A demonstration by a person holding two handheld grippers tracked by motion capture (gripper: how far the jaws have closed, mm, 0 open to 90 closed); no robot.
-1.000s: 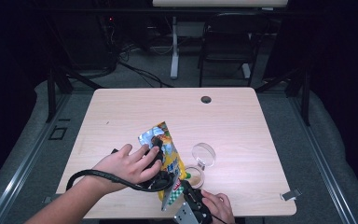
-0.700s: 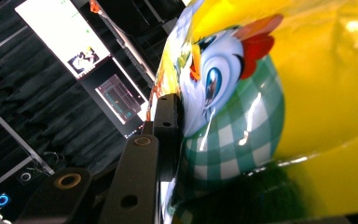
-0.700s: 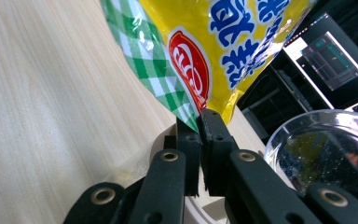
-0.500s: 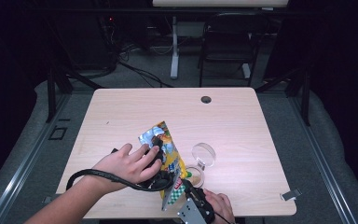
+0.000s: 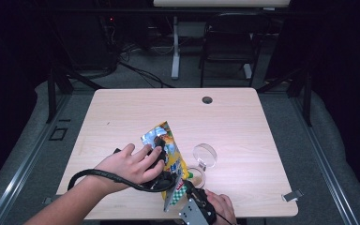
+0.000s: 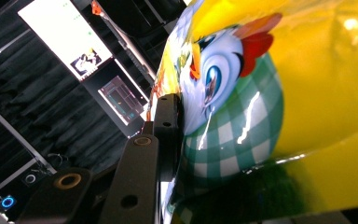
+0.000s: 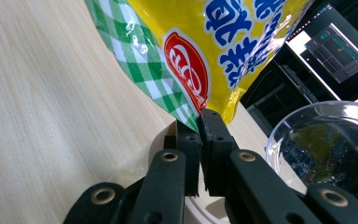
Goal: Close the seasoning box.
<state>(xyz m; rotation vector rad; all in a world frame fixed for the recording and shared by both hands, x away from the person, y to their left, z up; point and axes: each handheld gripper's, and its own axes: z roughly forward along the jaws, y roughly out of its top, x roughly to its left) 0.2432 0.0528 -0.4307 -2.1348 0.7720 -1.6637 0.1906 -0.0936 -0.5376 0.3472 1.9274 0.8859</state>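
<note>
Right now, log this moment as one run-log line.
left gripper: shut on snack bag | right gripper: shut on bag's lower corner | glass bowl: beside bag, on table

The yellow snack bag (image 7: 223, 42) bears blue Chinese characters, too partial to read.

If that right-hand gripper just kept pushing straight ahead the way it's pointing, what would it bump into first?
The right gripper would meet the yellow snack bag at once: its jaws are already pinched on the bag's checked lower corner. The clear glass bowl sits off to one side, probably out of that line.

Wooden table (image 5: 122, 112) with glass jar (image 5: 198, 174)
</note>
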